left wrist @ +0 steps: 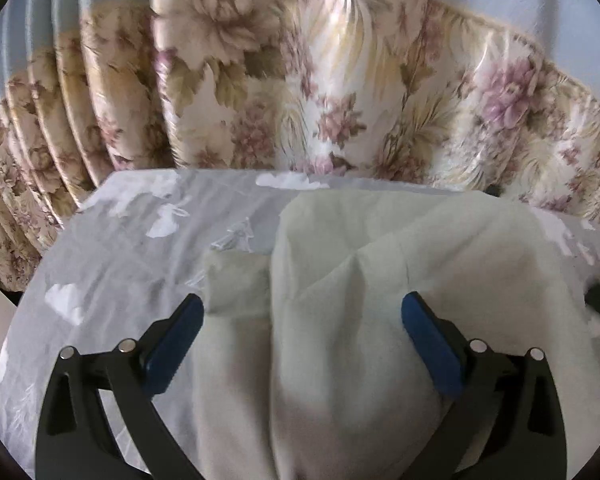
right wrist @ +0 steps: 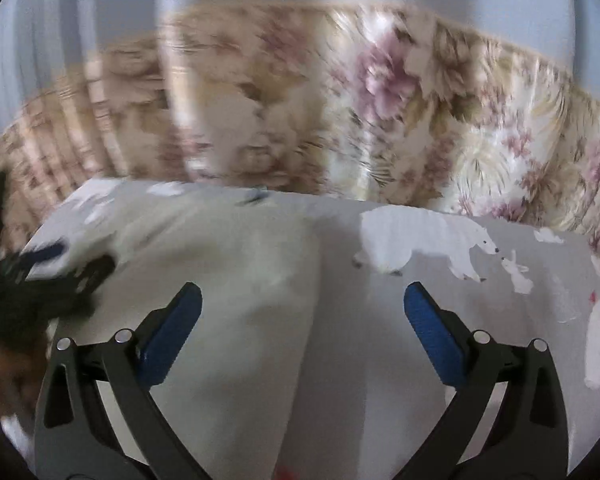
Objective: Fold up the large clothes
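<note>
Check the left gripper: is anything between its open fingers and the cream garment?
Nothing visible. The left gripper stands open directly over the cream garment, which lies uncovered on the grey sheet.

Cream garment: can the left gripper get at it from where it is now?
Probably yes. The left gripper is open, the cream garment lies directly below between its blue pads, and nothing covers it.
</note>
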Available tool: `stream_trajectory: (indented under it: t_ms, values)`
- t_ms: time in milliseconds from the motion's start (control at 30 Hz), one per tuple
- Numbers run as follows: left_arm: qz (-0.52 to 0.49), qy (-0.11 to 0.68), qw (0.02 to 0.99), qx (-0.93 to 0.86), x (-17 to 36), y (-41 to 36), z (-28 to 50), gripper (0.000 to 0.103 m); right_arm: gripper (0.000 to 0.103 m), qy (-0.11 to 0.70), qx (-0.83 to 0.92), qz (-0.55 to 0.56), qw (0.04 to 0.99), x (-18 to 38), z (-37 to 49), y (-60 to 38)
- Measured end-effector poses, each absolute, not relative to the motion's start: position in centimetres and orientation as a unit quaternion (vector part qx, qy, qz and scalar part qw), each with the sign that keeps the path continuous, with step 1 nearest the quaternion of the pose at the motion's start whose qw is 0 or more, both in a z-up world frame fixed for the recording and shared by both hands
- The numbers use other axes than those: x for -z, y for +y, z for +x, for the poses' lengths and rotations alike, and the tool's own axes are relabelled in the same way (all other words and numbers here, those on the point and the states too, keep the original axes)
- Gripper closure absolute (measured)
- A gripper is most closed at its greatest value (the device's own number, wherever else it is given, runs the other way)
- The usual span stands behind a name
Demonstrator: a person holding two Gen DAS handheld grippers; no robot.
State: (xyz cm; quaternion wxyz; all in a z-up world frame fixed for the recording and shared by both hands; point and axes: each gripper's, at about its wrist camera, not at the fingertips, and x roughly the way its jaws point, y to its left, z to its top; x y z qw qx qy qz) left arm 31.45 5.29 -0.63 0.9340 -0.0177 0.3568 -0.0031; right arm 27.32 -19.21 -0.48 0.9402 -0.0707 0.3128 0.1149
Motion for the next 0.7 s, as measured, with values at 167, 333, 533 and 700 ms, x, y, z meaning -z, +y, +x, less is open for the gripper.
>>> stream_trajectory:
  t_ms: [167,333,533,700]
  values:
    - [-0.056,0.334,0.941,0.015,-0.4,6.6,26.1,0.004,0.003,0.320,-0.130,-0.096,0.934,1.8,22.0,-19.3]
    - [-0.078,0.334,0.939,0.025,0.2,6.2,23.1,0.004,0.003,0.326,-0.103,-0.137,0.930,5.6,20.5,-18.2]
    - [-0.056,0.325,0.944,0.027,1.0,4.3,22.5,0.004,0.003,0.327,-0.092,-0.129,0.931,5.8,20.2,-18.0]
    - [-0.044,0.317,0.947,0.016,1.0,4.7,22.7,0.004,0.003,0.314,-0.119,-0.036,0.941,2.1,20.7,-21.1]
